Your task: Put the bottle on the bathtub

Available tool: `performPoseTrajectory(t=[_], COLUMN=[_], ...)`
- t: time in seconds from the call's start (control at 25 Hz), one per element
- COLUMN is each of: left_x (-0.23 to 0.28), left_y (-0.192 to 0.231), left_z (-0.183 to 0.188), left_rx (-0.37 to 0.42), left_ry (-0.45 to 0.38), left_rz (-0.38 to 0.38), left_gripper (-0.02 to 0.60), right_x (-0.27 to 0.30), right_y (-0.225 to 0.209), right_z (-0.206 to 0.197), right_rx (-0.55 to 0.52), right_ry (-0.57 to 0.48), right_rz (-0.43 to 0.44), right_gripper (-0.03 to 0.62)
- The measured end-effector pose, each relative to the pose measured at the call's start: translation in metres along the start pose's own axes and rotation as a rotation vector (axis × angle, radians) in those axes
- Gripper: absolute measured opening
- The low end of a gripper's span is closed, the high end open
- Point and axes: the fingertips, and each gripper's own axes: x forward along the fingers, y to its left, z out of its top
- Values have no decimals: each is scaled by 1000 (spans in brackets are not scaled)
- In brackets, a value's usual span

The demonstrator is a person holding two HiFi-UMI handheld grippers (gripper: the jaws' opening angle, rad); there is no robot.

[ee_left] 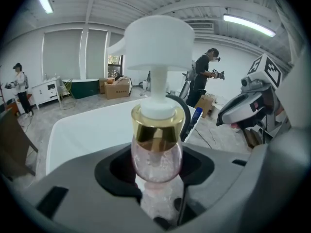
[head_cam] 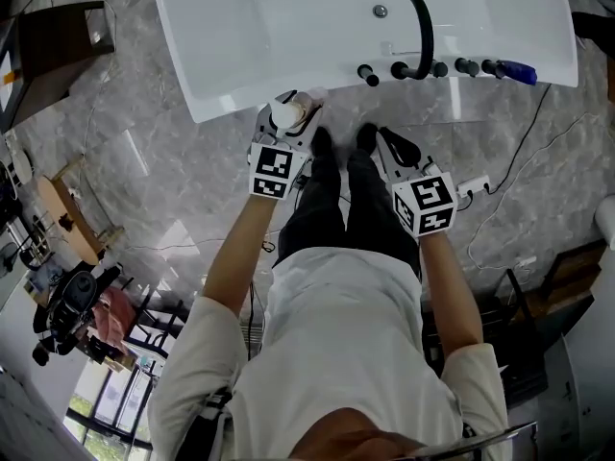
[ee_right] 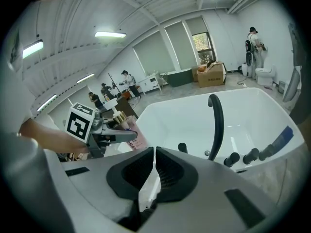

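Standing with both shoes close to the white tub, the person holds a gripper out in each hand over the grey marble floor. The left gripper is clamped on the bottle. Its dark jaws press the clear pinkish body from both sides, low down, and the bottle stands upright between them. A gold collar and a broad white pump head rise above the jaws. Seen from above, that pump head sits right at the tub's near rim, close to its left corner. Whether the bottle's base touches the rim I can't tell, since the gripper covers it. The right gripper is clenched on nothing, its two ribbed jaws meeting along a thin seam. It hangs just short of the rim, to the right of the shoes and well apart from the left one. Each gripper carries a marker cube back toward the wrist. Further right along the near ledge stands a row of black knobs with a curved black faucet arching over the basin. A blue thing lies at the end of that row. A white power strip with trailing cables lies on the floor beside the right gripper. Beyond the tub, other people stand about a big bright room, with cartons against the far wall.
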Motion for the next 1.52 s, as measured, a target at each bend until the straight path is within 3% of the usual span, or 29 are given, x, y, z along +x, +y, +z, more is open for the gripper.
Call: performPoseTrajectory(t=[0.4, 1.0, 1.2, 1.52], left_x=[57, 117, 128, 133], left_y=[-5, 5, 5, 5], left_z=[-36, -76, -83, -88], left_rx=[73, 86, 59, 80], left_ry=[37, 74, 61, 33], left_rz=[-12, -2, 4, 1], left_gripper=[219, 219, 219, 221], right_x=[30, 73, 83, 93], right_y=[-20, -45, -51, -51], right_z=[-17, -48, -56, -63], right_rx=[9, 14, 28, 28], right_ry=[25, 79, 94, 109], right_rz=[29, 62, 70, 88], right_gripper=[38, 38, 38, 38])
